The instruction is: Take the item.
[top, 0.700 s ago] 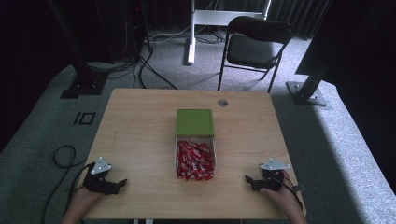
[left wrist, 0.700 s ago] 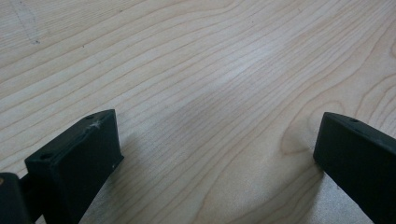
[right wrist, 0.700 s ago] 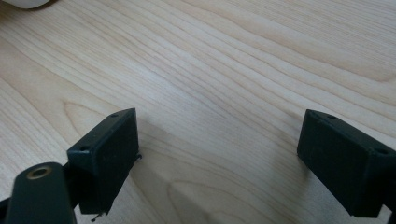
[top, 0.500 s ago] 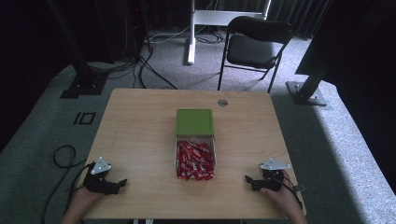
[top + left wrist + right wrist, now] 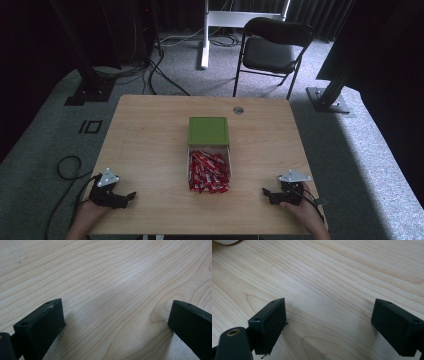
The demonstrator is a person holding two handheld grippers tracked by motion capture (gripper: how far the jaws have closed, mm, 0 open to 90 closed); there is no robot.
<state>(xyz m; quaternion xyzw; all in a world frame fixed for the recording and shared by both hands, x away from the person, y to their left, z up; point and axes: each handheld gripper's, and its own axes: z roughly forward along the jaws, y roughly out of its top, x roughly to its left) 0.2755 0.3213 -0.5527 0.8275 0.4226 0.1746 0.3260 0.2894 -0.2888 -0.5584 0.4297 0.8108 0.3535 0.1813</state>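
A clear box [image 5: 189, 165] holding several red packets [image 5: 209, 171] sits at the middle of the wooden table [image 5: 150, 135], with a green lid [image 5: 208, 131] lying just behind it. My left gripper [image 5: 131, 195] rests near the table's front left corner, pointing right toward the box, open with bare wood between its jaws [image 5: 116, 322]. Near the front right corner lies my right gripper [image 5: 265, 192], pointing left, open too, and only wood grain shows between its jaws [image 5: 328, 322]. A hand holds each gripper from below.
A small round grommet [image 5: 238, 110] is set in the table near its back edge. Behind the table stand a black folding chair [image 5: 272, 52], a white post [image 5: 204, 35] and black frame legs [image 5: 90, 85]. Cables lie on the grey carpet at the left.
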